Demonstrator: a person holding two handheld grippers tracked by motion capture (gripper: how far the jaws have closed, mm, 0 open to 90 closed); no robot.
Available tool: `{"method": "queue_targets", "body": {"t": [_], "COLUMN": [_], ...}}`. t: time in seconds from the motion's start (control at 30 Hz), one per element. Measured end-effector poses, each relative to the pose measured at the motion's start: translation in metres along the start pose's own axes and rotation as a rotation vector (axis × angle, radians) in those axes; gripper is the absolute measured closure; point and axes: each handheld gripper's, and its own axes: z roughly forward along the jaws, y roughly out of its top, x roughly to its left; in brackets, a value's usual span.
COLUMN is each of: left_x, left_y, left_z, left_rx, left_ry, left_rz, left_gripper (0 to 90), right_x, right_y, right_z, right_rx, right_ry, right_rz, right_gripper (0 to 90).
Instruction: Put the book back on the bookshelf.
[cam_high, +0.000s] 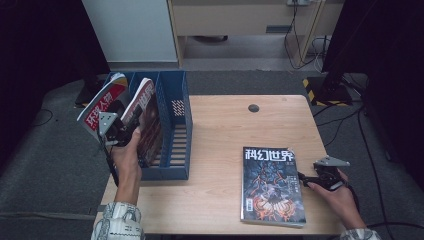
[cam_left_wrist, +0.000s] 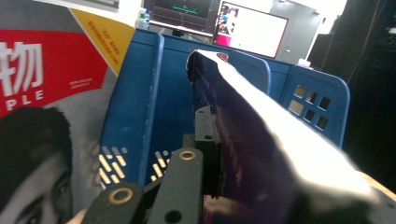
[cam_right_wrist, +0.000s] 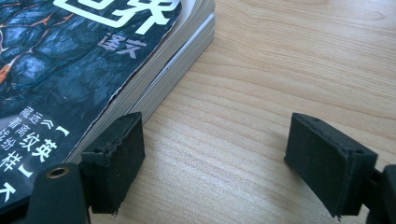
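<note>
A: Item nearest the lens: right gripper (cam_right_wrist: 212, 163), pads (cam_right_wrist: 119, 158) set wide and released, nothing between them, resting low on the wooden table (cam_high: 220, 130). One pad sits just beside the edge of the stacked magazines (cam_right_wrist: 93, 60)

B: Location of that stack?

A: Flat on the table's near right part, dark lava cover with white characters uppermost (cam_high: 272, 185); right gripper (cam_high: 305, 181) at its right edge

B: Next entry, left gripper?

A: Left gripper (cam_high: 131, 125), clenched on a dark-covered magazine (cam_left_wrist: 261, 154), held upright over the blue file rack (cam_high: 172, 130) at the table's left edge

B: Other contents of the rack?

A: One red-and-white magazine (cam_high: 100, 107), leaning out of the leftmost compartment
</note>
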Motion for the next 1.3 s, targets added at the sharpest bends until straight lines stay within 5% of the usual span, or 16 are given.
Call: {"method": "queue_targets", "body": {"t": [1.0, 1.3], "left_x": [0.011, 0.008], "left_y": [-0.002, 0.002], "left_z": [-0.001, 0.0], "left_rx": [-0.032, 0.016], "left_ry": [0.025, -0.008], "left_rz": [-0.028, -0.004], "left_gripper": [82.3, 82.6], "right_x": [0.0, 0.0], "right_y": [0.0, 0.0], "right_z": [0.0, 0.0], "right_rx": [-0.001, -0.001], "right_ry": [-0.002, -0.002], "right_rz": [0.001, 0.001], "right_gripper": [19.7, 19.7]}}
